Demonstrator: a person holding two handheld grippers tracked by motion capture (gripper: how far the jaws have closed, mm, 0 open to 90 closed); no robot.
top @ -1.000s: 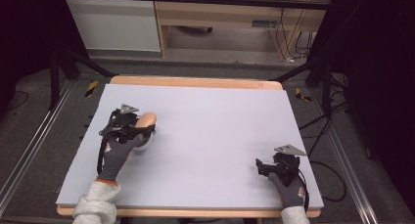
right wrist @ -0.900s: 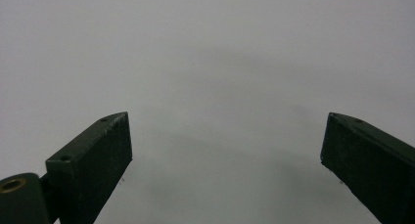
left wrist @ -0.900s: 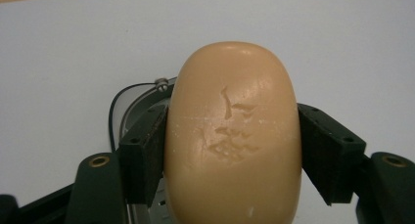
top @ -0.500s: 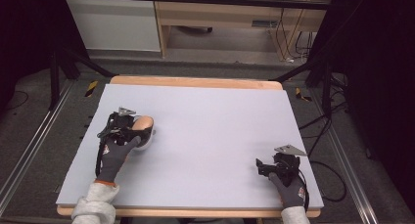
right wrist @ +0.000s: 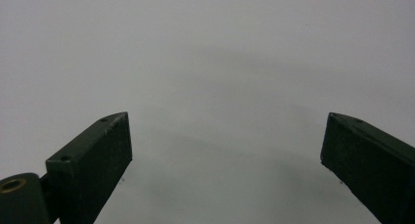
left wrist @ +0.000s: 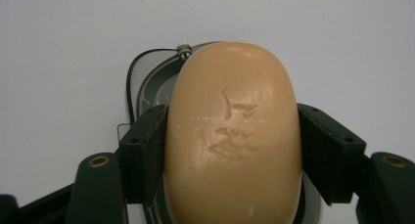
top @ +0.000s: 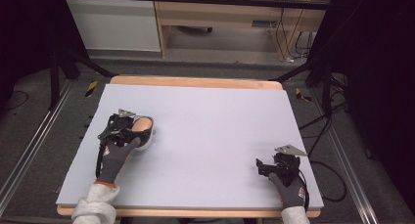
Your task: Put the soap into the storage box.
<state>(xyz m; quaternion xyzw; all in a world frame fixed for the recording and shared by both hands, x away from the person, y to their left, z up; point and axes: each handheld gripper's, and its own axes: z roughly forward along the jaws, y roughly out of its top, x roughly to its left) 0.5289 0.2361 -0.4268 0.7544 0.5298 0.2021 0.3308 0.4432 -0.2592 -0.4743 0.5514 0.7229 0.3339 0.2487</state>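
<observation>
Pale grey worktop (top: 210, 136) on a wood-edged table, dim room behind; one soap, one dish, two grippers.

Near the worktop's left edge, my left gripper (left wrist: 230, 141) has its jaws pressed against both sides of the one tan soap bar (left wrist: 234, 136), which sits over the single grey soap dish (left wrist: 151, 82); whether the bar rests in the dish or hangs just above it, I cannot tell. Over the last second that hand has eased slightly toward the left edge and settled, the soap going with it, so I judge the bar is being set in or lifted from the dish. Toward the near right corner, my right gripper (right wrist: 225, 150) stays put, jaws wide and empty over bare worktop.
</observation>
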